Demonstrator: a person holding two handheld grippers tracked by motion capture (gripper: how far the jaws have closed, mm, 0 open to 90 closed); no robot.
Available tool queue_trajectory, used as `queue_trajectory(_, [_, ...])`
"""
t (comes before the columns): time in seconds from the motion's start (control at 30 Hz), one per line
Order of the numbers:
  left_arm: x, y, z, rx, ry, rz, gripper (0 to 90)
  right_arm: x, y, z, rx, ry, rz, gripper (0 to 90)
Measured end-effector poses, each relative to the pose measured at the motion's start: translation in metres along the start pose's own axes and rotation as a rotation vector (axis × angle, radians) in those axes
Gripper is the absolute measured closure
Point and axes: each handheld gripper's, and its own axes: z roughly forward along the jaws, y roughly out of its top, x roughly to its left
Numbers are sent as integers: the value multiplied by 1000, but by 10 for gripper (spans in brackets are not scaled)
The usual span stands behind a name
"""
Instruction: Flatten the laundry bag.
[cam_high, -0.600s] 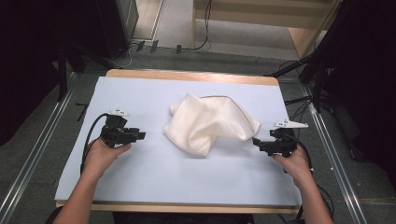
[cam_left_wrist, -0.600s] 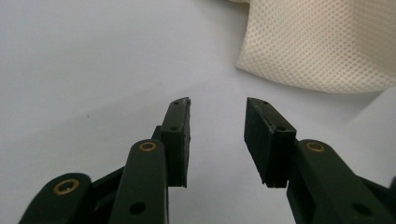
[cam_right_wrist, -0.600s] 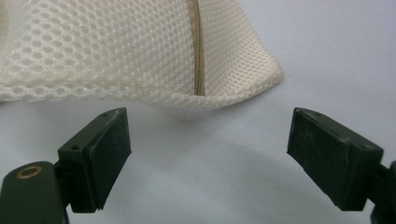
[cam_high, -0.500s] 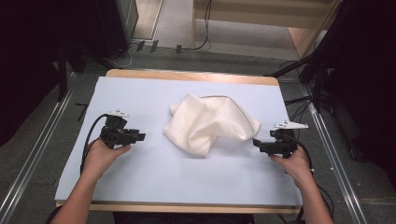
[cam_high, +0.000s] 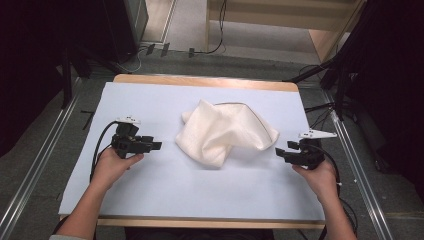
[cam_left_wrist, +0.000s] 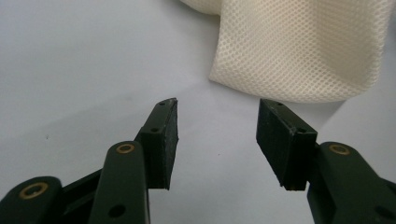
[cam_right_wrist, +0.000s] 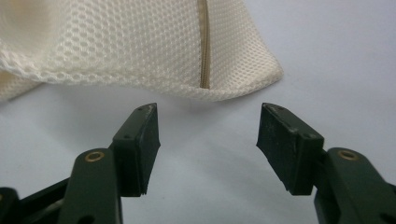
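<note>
High view shows your crumpled white mesh cloth (cam_high: 225, 132) lying near the middle of the pale blue table cover (cam_high: 165, 195), with a gripper at each side of it, both pointing inward. Your left gripper (cam_high: 156, 145) sits near the cloth's left edge with its jaws spread wide and nothing between them. Your right gripper (cam_high: 278, 152) sits just beside the cloth's right corner, jaws equally wide and empty; neither one touches the mesh.
</note>
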Motion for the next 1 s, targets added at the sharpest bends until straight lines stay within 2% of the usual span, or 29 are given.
queue_trajectory(0.1, [0,-1,2,6,20,27,494,-2,1,-6,-8,3,28,446])
queue_trajectory(0.17, [1,-1,2,6,19,27,456,-2,2,-8,-16,-1,27,456])
queue_trajectory(0.27, [2,1,3,1,0,5,407,1,5,-14,-25,-1,23,513])
queue_trajectory(0.53, [0,1,3,6,3,26,404,10,15,-22,-4,16,34,619])
queue_trajectory(0.67, [-1,1,3,2,-1,24,403,14,20,-24,-13,23,21,632])
queue_trajectory(1.0, [-5,3,5,4,-5,38,400,40,54,-19,-19,57,-18,597])
